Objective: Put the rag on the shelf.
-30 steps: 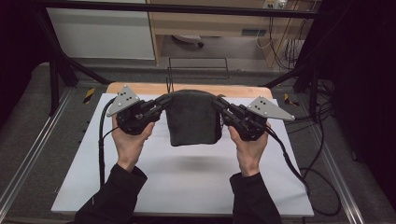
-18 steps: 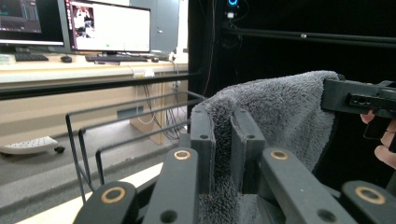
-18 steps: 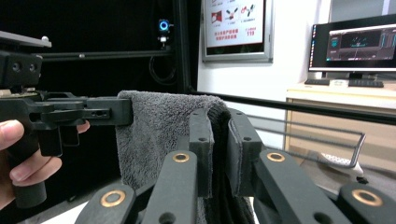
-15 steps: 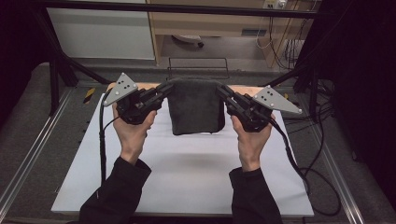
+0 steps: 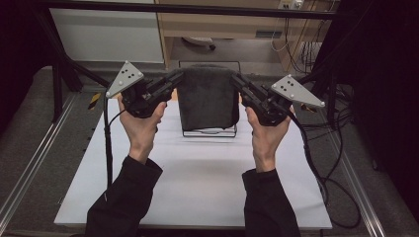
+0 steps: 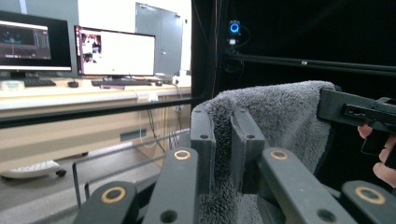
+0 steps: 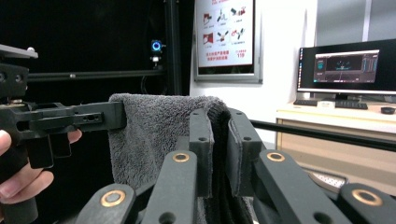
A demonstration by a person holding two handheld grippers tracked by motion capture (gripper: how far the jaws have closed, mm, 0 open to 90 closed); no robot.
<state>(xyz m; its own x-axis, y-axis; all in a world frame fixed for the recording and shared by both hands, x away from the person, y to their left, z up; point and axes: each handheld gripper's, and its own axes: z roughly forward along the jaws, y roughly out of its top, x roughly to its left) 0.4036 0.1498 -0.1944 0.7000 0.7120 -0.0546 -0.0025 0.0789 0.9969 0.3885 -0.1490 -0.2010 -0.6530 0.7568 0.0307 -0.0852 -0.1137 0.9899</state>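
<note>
Grey towel [image 5: 206, 96] hangs in the air above the far half of the white desk [image 5: 197, 187], stretched between the two grippers and held by its upper corners; its lower edge hangs in front of a black wire rack [image 5: 210, 131] standing on the desk. The towel bears no label or writing that can be read. On the wall in the right gripper view, a poster [image 7: 225, 35] carries red pictograms and the digits 119; its other print is too small to read.

The left gripper [image 5: 174, 81] has its jaws clamped on the towel's left corner, the right gripper [image 5: 238, 81] on the right corner, with folds of pile pinched between the pads in both gripper views. Both hands are raised, forearms reaching forward from the near edge, grippers angled inward towards each other.
</note>
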